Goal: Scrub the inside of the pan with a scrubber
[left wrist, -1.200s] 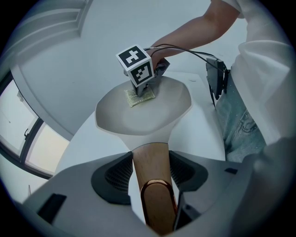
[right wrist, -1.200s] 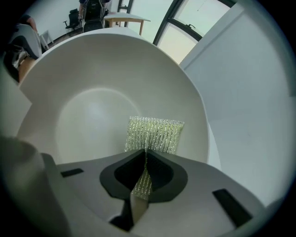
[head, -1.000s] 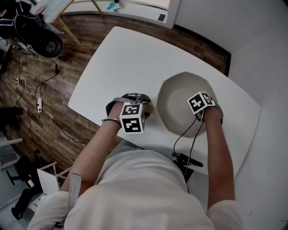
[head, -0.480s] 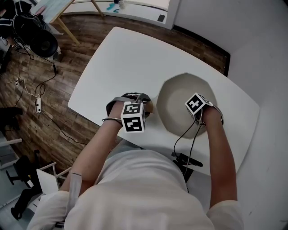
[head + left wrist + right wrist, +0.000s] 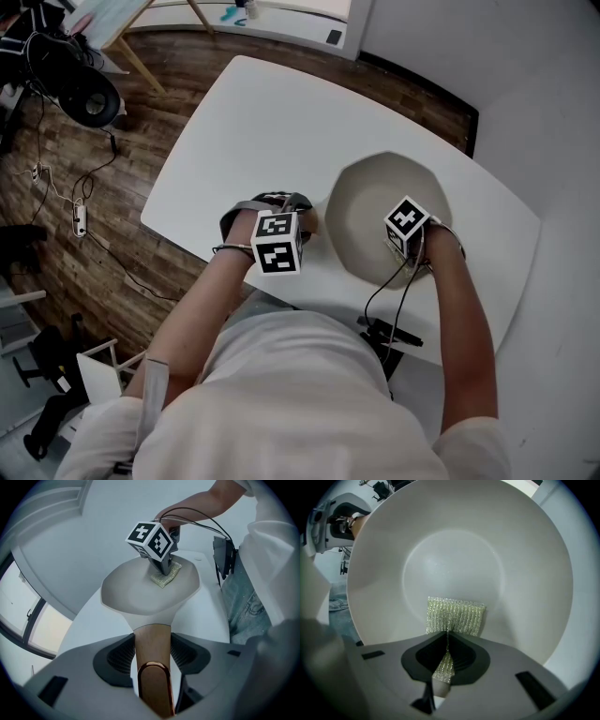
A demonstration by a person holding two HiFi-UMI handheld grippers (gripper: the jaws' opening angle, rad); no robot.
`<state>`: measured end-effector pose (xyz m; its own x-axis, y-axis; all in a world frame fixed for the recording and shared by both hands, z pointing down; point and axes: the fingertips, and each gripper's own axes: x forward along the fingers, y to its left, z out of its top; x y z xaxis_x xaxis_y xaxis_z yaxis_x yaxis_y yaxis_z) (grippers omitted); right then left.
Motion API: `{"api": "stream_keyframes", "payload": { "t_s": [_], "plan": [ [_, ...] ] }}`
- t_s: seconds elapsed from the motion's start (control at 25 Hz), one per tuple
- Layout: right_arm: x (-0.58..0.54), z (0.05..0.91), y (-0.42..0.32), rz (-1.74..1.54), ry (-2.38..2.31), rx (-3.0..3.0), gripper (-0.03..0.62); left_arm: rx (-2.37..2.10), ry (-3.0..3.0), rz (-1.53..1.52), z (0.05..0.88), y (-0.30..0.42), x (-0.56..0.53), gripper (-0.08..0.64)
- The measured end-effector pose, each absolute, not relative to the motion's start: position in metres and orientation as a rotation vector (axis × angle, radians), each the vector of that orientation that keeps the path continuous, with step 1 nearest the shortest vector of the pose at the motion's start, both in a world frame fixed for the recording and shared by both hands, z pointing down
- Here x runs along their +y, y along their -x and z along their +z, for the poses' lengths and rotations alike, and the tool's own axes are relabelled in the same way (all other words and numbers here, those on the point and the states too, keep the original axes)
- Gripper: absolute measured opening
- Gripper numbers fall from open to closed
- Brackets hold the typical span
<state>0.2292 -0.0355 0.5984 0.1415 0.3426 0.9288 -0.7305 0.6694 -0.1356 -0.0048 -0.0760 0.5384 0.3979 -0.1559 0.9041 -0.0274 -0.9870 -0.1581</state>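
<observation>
Right gripper (image 5: 447,637) has slid slightly left since a second ago, fingers clenched on the glittery scrubber (image 5: 454,616), which lies pressed low against the inner wall of the white pan (image 5: 454,545) on the table (image 5: 253,122); left gripper (image 5: 153,651) fingers grasp the pan's wooden handle (image 5: 152,639).
</observation>
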Motion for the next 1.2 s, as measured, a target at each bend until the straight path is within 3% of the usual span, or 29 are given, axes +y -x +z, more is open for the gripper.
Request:
{"api": "stream_keyframes", "payload": {
  "t_s": [1.2],
  "plan": [
    [-0.006, 0.598, -0.16, 0.916, -0.185, -1.369, 0.031, 0.205, 2.523, -1.671, 0.54, 0.005, -0.076, 0.241]
  ]
}}
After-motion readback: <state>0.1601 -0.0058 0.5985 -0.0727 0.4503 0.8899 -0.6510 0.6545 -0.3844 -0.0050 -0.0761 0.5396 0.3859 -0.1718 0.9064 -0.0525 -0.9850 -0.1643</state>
